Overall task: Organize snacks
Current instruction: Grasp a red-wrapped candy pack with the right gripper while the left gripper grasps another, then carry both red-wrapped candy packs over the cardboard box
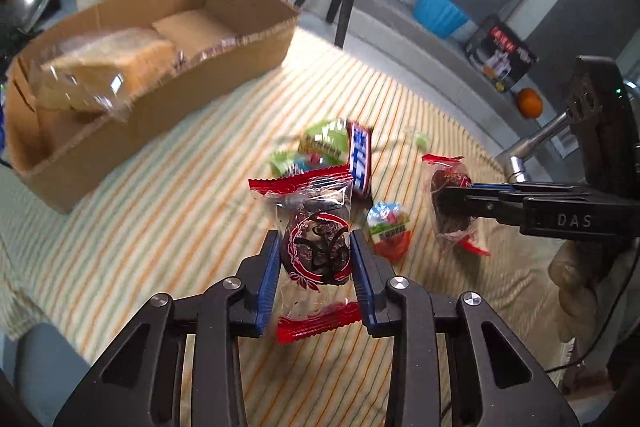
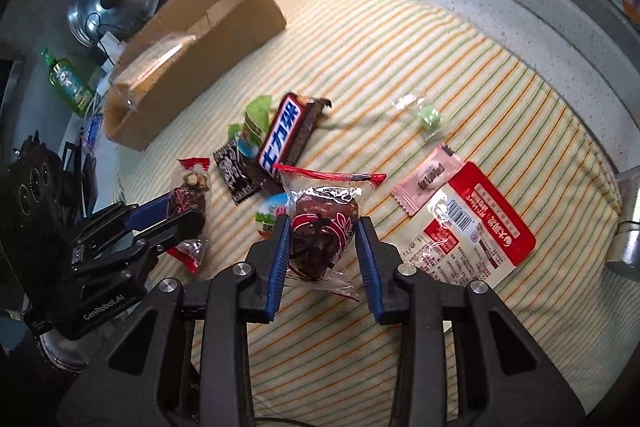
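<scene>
the left gripper (image 1: 314, 259) had its blue pads pressed against the sides of a red-ended date packet (image 1: 316, 247), so its jaws were clamped on that snack. the right gripper (image 2: 322, 247) held a second date packet (image 2: 320, 231) the same way, jaws closed on the dark lump inside the clear wrapper. both packets sat just above the striped cloth (image 1: 180, 207), and the cardboard box (image 1: 240, 63), already holding a bag of sliced bread (image 1: 108, 71), lay well apart beyond the heap of loose snacks. the step looked like a paired carry to the box. to do it well, each grip should probably stay on the firm lump rather than the slippery film, and the packets ought to clear the box's near wall before release. the chocolate bar (image 2: 286, 135) and the other snacks remained on the cloth.
</scene>
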Motion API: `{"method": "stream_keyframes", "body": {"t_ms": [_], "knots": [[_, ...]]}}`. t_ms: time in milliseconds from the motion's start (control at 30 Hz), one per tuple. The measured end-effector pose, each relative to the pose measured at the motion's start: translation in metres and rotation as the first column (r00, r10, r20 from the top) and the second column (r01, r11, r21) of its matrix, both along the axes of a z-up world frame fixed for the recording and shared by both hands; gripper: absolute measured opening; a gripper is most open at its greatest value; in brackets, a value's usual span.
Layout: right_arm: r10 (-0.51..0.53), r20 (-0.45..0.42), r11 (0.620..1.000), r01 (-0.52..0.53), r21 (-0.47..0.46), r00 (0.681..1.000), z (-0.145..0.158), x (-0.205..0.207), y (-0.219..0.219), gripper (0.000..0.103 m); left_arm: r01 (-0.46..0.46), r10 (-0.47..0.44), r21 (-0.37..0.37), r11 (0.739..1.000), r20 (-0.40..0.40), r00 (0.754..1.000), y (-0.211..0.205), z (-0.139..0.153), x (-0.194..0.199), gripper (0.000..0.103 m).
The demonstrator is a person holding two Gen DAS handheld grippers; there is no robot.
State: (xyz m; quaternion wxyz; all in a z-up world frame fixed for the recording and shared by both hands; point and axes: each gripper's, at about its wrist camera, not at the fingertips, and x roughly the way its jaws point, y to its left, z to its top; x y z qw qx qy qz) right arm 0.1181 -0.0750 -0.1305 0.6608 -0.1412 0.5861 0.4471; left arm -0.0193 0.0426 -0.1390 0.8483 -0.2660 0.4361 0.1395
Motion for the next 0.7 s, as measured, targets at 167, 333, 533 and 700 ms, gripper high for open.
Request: {"method": "stream_keyframes", "body": {"t_ms": [167, 333, 533, 700], "knots": [[-0.058, 0.018, 0.998, 0.057, 0.036, 0.998, 0.021, 0.004, 0.007, 0.034, 0.061, -0.062, 0.023, 0.998, 0.041, 0.997, 0.019, 0.023, -0.002, 0.032], [-0.104, 0.038, 0.992, 0.101, 0.078, 0.994, 0.041, 0.005, 0.028, 0.034, 0.107, -0.112, 0.058, 0.993, 0.08, 0.99, 0.049, 0.047, -0.001, 0.032], [-0.126, 0.056, 0.983, 0.117, 0.142, 0.99, 0.061, 0.003, 0.08, 0.034, 0.087, -0.097, 0.095, 0.992, 0.111, 0.989, 0.106, 0.062, -0.002, 0.032], [-0.125, 0.044, 0.975, 0.114, 0.189, 0.991, 0.07, 0.001, 0.122, 0.034, 0.046, -0.053, 0.07, 0.996, 0.103, 0.993, 0.152, 0.057, 0.001, 0.032]]}}
